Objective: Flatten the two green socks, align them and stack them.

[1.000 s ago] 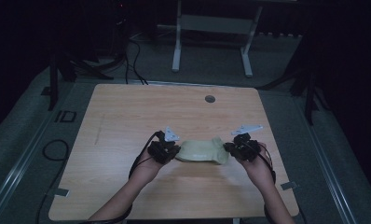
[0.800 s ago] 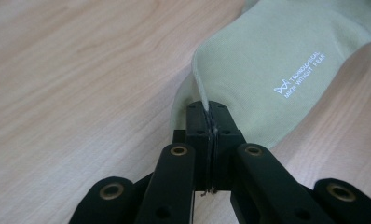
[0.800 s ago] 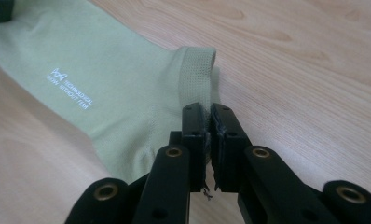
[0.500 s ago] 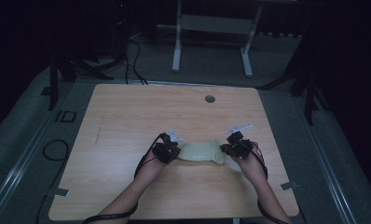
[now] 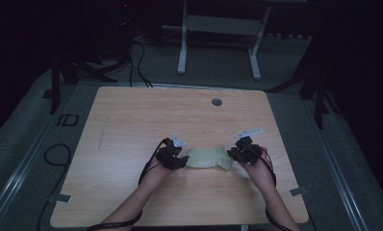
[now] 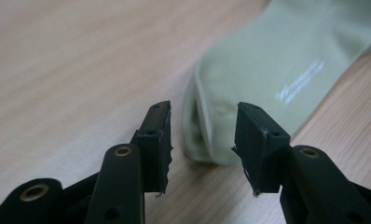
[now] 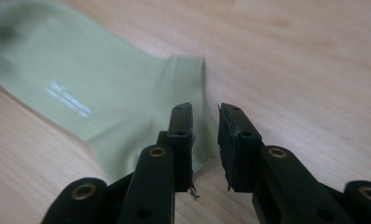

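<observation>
The pale green fabric sock (image 5: 208,158) lies flat on the wooden table (image 5: 132,125), long axis running gripper to gripper. Left gripper (image 6: 202,140) and right gripper (image 7: 205,135) have just opened their jaws, one at each end, gripping nothing.

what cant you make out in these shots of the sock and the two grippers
- Pale green sock: both ends sit under the grippers in the high view.
- White print on the sock: too blurred to read in the left gripper view.
- Sock's far part: cut off by the top left edge in the right gripper view.
- Left gripper and right gripper, jaws just opening: too small and dark in the high view.
</observation>
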Demonstrator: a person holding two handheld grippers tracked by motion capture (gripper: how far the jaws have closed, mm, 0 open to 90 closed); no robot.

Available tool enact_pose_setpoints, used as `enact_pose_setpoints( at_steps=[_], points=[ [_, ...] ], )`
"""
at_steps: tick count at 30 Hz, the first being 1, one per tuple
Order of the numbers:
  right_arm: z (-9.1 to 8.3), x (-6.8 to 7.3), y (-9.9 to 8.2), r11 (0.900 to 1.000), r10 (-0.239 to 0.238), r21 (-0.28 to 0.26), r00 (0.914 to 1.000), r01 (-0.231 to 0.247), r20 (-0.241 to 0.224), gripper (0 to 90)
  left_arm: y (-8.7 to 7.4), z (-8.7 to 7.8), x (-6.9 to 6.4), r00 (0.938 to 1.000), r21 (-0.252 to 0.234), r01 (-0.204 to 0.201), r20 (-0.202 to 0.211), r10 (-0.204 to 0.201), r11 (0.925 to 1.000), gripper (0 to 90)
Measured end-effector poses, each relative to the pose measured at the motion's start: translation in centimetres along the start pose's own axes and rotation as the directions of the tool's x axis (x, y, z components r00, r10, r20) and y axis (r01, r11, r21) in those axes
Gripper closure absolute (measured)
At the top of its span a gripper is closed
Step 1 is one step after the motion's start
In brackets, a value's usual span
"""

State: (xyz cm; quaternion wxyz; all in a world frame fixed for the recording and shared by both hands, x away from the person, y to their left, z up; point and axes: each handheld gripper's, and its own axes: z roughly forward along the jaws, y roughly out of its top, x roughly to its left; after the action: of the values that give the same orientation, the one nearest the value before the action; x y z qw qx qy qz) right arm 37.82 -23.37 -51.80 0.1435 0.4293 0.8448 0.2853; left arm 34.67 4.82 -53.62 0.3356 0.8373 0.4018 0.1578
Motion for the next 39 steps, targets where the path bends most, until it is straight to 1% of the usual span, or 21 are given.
enact_pose_setpoints(
  at_steps=[1,3,4,5,6,7,8,10,13,15,16,18,19,20,23,24,25,28,31,34,39],
  points=[
    [-0.7,0.3,0.1,0.9998,-0.002,-0.020,1.0000,0.002,-0.008,77.0,0.3,-0.7,-0.4,0.9999,-0.042,-0.004,-0.011,0.003,0.9991,56.0],
    [-0.9,0.5,0.1,0.9996,-0.005,-0.027,0.9999,0.005,-0.010,77.6,0.5,-1.0,-0.7,0.9997,-0.060,-0.016,-0.020,0.015,0.9981,56.4],
    [-0.9,0.5,0.1,0.9996,-0.005,-0.027,0.9999,0.005,-0.010,77.6,0.5,-1.0,-0.7,0.9997,-0.060,-0.016,-0.020,0.015,0.9981,63.6],
    [-1.0,1.0,-0.1,0.9997,-0.011,-0.021,0.9996,0.010,-0.027,83.1,0.9,-1.2,-1.4,0.9992,-0.068,-0.032,0.023,0.034,0.9971,73.8],
    [-1.0,1.0,-0.1,0.9997,-0.011,-0.021,0.9996,0.010,-0.027,83.1,1.0,-0.9,-1.8,0.9977,-0.054,-0.053,0.040,0.056,0.9971,73.8],
    [-0.5,1.3,-0.3,0.9999,-0.012,-0.005,0.9991,0.012,-0.040,84.1,1.1,-0.6,-2.0,0.9971,-0.046,-0.063,0.041,0.065,0.9970,78.6],
    [-0.2,1.4,-0.4,0.9999,-0.013,0.003,0.9990,0.013,-0.042,84.3,1.0,0.5,-2.4,0.9955,-0.010,-0.079,0.052,0.080,0.9968,78.9],
    [0.2,1.5,-0.5,0.9998,-0.013,0.013,0.9989,0.013,-0.044,85.0,1.0,1.1,-2.4,0.9957,0.005,-0.077,0.051,0.077,0.9970,80.6],
    [1.5,1.7,-0.7,0.9985,-0.023,0.049,0.9990,0.025,-0.037,85.2,0.5,3.0,-2.0,0.9978,0.049,-0.049,0.048,0.046,0.9976,81.7],
    [1.9,1.6,-0.7,0.9979,-0.022,0.061,0.9992,0.024,-0.033,85.2,0.5,3.1,-1.9,0.9982,0.038,-0.037,0.048,0.035,0.9986,81.8],
    [2.5,1.6,-0.9,0.9980,-0.017,0.060,0.9991,0.019,-0.039,85.4,0.5,3.1,-1.7,0.9989,0.040,-0.031,0.037,0.029,0.9987,82.4],
    [2.6,1.6,-0.8,0.9984,-0.007,0.056,0.9990,0.010,-0.045,85.4,0.4,3.0,-1.6,0.9990,0.041,-0.035,0.029,0.034,0.9985,82.4],
    [2.8,1.8,-0.5,0.9983,-0.016,0.055,0.9986,0.018,-0.050,85.4,0.3,2.9,-1.5,0.9991,0.043,-0.037,0.022,0.036,0.9984,82.4],
    [2.9,1.9,-0.4,0.9983,-0.018,0.055,0.9983,0.021,-0.055,85.4,0.0,2.6,-0.9,0.9997,0.043,-0.019,0.015,0.018,0.9989,82.4],
    [3.1,2.1,-0.1,0.9980,-0.023,0.057,0.9981,0.026,-0.057,85.4,0.0,2.6,-0.9,0.9997,0.043,-0.019,0.015,0.018,0.9989,82.4],
    [3.6,2.9,0.5,0.9973,-0.046,0.055,0.9972,0.050,-0.059,85.4,-0.6,2.2,0.0,0.9999,0.038,0.015,0.004,-0.015,0.9992,82.4],
    [3.8,3.3,0.7,0.9969,-0.057,0.052,0.9968,0.060,-0.056,85.4,-0.8,1.9,0.5,0.9995,0.042,0.030,-0.005,-0.030,0.9986,82.4],
    [4.3,3.9,1.4,0.9965,-0.062,0.053,0.9959,0.065,-0.066,85.4,-1.3,1.4,1.2,0.9989,0.048,0.045,-0.018,-0.044,0.9978,82.4],
    [5.0,4.4,2.3,0.9940,-0.087,0.060,0.9935,0.091,-0.073,85.3,-1.8,0.9,2.1,0.9976,0.050,0.063,-0.033,-0.061,0.9968,82.4],
    [5.5,4.9,3.1,0.9920,-0.102,0.066,0.9918,0.107,-0.076,85.3,-2.1,0.6,2.8,0.9945,0.047,0.100,-0.037,-0.098,0.9939,82.4],
    [6.0,5.2,3.9,0.9883,-0.125,0.078,0.9892,0.131,-0.076,85.1,-1.9,0.6,3.1,0.9952,0.061,0.092,-0.040,-0.089,0.9939,82.4]
  ],
)
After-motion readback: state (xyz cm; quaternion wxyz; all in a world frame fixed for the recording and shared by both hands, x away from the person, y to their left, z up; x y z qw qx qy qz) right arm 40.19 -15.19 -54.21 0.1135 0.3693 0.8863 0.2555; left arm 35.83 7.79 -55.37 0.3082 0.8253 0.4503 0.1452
